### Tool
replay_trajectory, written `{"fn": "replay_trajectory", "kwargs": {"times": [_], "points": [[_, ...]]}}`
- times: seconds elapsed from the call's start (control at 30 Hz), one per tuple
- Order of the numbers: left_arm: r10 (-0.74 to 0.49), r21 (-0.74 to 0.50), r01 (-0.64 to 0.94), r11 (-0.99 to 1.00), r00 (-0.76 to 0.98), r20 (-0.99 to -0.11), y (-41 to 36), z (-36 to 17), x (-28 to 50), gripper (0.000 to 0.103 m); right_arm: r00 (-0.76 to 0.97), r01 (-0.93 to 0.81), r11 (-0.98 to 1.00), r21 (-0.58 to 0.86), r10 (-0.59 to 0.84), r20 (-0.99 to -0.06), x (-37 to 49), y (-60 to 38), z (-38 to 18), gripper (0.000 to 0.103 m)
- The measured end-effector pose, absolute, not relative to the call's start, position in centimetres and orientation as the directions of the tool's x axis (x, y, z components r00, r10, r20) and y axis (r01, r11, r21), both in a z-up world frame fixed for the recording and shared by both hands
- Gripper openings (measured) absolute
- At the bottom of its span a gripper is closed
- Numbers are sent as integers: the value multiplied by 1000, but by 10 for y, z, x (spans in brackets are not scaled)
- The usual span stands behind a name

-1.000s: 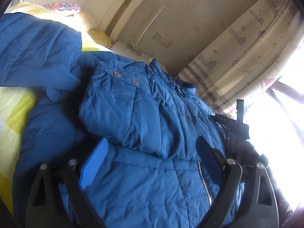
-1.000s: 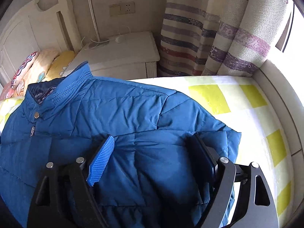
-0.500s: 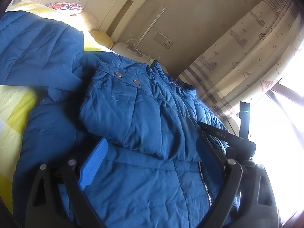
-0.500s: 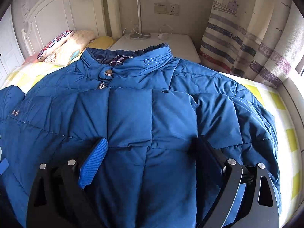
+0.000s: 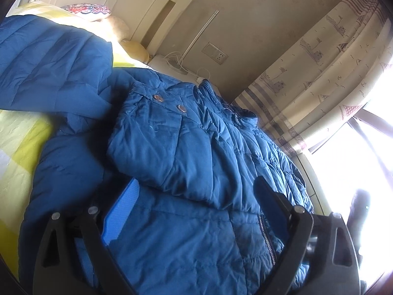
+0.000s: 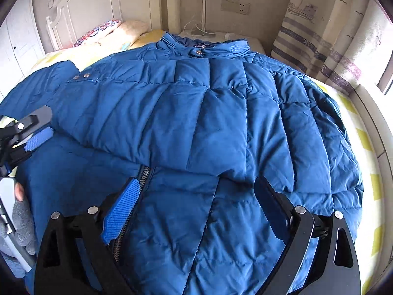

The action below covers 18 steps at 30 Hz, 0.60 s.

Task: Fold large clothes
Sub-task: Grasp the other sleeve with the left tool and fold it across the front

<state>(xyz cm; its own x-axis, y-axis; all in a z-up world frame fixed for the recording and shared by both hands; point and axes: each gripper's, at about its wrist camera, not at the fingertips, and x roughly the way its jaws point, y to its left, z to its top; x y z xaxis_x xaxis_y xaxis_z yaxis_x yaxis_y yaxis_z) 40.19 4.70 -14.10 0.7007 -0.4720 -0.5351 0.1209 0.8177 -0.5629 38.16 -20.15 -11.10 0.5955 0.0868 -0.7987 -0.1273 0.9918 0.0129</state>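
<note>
Currently: blue puffer jacket [image 6: 208, 127] lies front-up on the bed [image 6: 368, 137], collar [image 6: 203, 46] at 12 o'clock toward the headboard [image 6: 93, 7], hem at 6 o'clock under both cameras.

Left wrist view, going left to right: yellow-checked bed sheet [image 5: 17, 147] at 9 o'clock; a bunched blue part of the jacket [image 5: 51, 61] at 10 o'clock, can't tell if sleeve or hood. Centre: a sleeve [image 5: 176, 152] folded across the chest, two snap buttons [image 5: 169, 103] on its cuff. Zipper [image 5: 266, 241] at 5 o'clock. Curtain [image 5: 319, 78] and bright window at 2–3 o'clock.

Left hand-held gripper [image 5: 196, 211]: jaws spread wide, released, nothing between the pads, low over the lower front of the jacket. Contact with the fabric: cannot tell.

Right wrist view, left to right: the left hand-held gripper [image 6: 36, 130] shows at 9 o'clock, a gloved hand [image 6: 22, 218] below it at 8 o'clock. Pillows [image 6: 110, 32] at 11 o'clock. Folded sleeve runs from the left side across the chest, its lower edge just above the zipper [image 6: 137, 191]. Nightstand [image 6: 253, 41] behind the collar, curtain [image 6: 319, 36] at 1–2 o'clock, bare bed sheet at 3–4 o'clock.

Right hand-held gripper [image 6: 199, 209]: also spread wide, released, empty, over the hem with the zipper by its left pad.
</note>
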Motion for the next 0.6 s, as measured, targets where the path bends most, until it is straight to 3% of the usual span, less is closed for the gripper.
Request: {"fn": "replay_trajectory", "kwargs": {"times": [0.1, 0.2, 0.3, 0.4, 0.5, 0.6], "points": [[-465, -560, 113, 821, 701, -541, 47, -141, 402, 93, 648, -137, 990, -19, 75, -758, 334, -201, -100, 91], [-469, -563, 106, 820, 687, -555, 47, -141, 405, 93, 622, -109, 990, -86, 0, -783, 311, -209, -125, 91], [-474, -585, 88, 806, 688, -549, 57, -137, 398, 93, 622, -111, 994, 1, 70, -780, 303, -225, -140, 92], [-476, -672, 75, 737, 763, -437, 101, -125, 373, 93, 612, -111, 994, 0, 68, -788, 304, -226, -141, 92], [-383, -725, 13, 689, 855, -349, 175, -113, 354, 93, 612, -113, 994, -5, 65, -788, 303, -224, -141, 93], [-206, -730, -145, 668, 907, -368, 263, -111, 349, 92, 613, -114, 993, 7, 76, -786, 303, -225, -141, 93]]}}
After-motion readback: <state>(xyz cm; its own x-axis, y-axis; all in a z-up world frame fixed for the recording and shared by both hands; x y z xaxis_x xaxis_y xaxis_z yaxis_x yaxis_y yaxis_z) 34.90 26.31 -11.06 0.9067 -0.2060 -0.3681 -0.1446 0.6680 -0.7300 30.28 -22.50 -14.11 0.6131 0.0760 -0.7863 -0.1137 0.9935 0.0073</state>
